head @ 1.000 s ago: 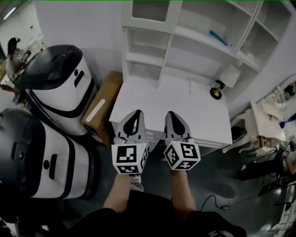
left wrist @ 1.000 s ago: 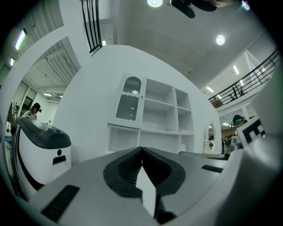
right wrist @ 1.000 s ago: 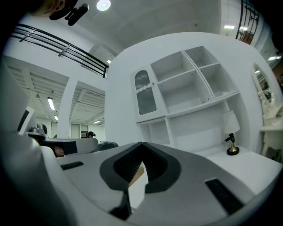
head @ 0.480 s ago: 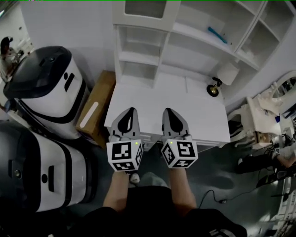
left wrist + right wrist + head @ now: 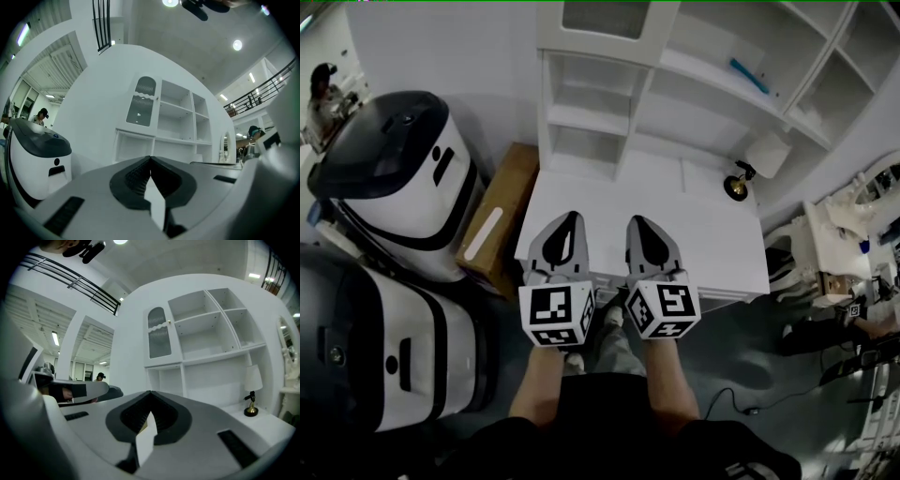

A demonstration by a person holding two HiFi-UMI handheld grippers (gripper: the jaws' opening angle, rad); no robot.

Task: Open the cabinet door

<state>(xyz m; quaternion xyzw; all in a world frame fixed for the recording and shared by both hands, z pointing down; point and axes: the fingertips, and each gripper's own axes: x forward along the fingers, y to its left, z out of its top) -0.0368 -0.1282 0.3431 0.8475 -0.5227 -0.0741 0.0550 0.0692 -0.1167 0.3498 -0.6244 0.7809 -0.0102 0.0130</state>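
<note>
The cabinet door (image 5: 602, 19), white with a glazed pane, sits closed at the upper left of the white shelf unit behind the desk (image 5: 712, 239). It also shows in the left gripper view as an arched, ribbed-glass door (image 5: 140, 108), and in the right gripper view, the same door (image 5: 159, 339), far ahead. My left gripper (image 5: 567, 218) and right gripper (image 5: 639, 223) are held side by side over the desk's front edge, pointing level at the shelves. Both are shut with nothing between the jaws, as the left gripper (image 5: 150, 158) and right gripper (image 5: 150, 393) show in their own views.
Two large white-and-black machines (image 5: 398, 178) (image 5: 389, 347) stand at the left, with a cardboard box (image 5: 492, 225) beside the desk. A small lamp (image 5: 757, 161) stands on the desk's far right. A blue item (image 5: 748, 75) lies on a shelf. White furniture (image 5: 834, 248) stands at the right.
Both grippers have edged forward together toward the desk and shelves, still side by side. Their jaws have stayed shut.
</note>
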